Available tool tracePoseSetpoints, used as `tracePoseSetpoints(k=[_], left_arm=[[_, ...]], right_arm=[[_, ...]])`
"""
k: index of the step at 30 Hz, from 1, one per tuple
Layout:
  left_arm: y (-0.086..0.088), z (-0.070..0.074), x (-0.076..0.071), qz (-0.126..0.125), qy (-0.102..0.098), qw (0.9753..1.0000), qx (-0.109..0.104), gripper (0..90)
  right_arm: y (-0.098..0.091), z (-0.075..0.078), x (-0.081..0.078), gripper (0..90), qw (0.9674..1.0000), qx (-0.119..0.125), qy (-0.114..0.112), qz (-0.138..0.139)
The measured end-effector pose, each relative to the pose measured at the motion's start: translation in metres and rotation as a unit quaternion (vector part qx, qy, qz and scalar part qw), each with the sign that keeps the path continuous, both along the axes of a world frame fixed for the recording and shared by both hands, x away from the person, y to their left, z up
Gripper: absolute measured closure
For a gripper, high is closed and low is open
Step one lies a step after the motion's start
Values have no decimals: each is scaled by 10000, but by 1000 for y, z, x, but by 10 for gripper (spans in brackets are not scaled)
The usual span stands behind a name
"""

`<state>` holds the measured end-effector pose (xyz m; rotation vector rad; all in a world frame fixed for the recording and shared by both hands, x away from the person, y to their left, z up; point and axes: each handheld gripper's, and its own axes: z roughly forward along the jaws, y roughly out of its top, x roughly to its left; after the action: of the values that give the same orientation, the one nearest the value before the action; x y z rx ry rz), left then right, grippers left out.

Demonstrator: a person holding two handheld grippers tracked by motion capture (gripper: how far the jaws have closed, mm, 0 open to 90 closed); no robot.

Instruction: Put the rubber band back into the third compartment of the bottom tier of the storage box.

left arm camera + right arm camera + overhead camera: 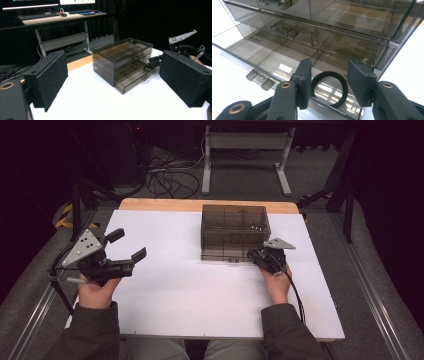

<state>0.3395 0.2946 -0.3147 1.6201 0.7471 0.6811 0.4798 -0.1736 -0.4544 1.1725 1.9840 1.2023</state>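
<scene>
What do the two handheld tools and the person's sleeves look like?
Both tools are black, each topped with a grey three-cornered plate drilled with small holes: left tool, right tool. The jaws end in flat rectangular pads of rough black foam, with brass-coloured rivets at the pivots. A black cable trails from the right tool. The sleeves are dark olive-brown.

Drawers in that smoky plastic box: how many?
3, stacked: top drawer shut, middle drawer shut, bottom drawer pulled out, a black ring inside it.

We count one smoky drawer box (235, 232) with three drawers, one black ring (329, 88), and two hand-held grippers.
</scene>
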Motion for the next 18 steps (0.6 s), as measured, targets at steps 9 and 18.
tracePoseSetpoints(k=[9, 18], left_arm=[[1, 1, 0, 7, -13, 10000, -2, 91], [1, 1, 0, 3, -15, 10000, 0, 90]], right_arm=[[2, 4, -4, 461, 9999, 81, -28, 120], [1, 10, -8, 387, 9995, 254, -76, 194]])
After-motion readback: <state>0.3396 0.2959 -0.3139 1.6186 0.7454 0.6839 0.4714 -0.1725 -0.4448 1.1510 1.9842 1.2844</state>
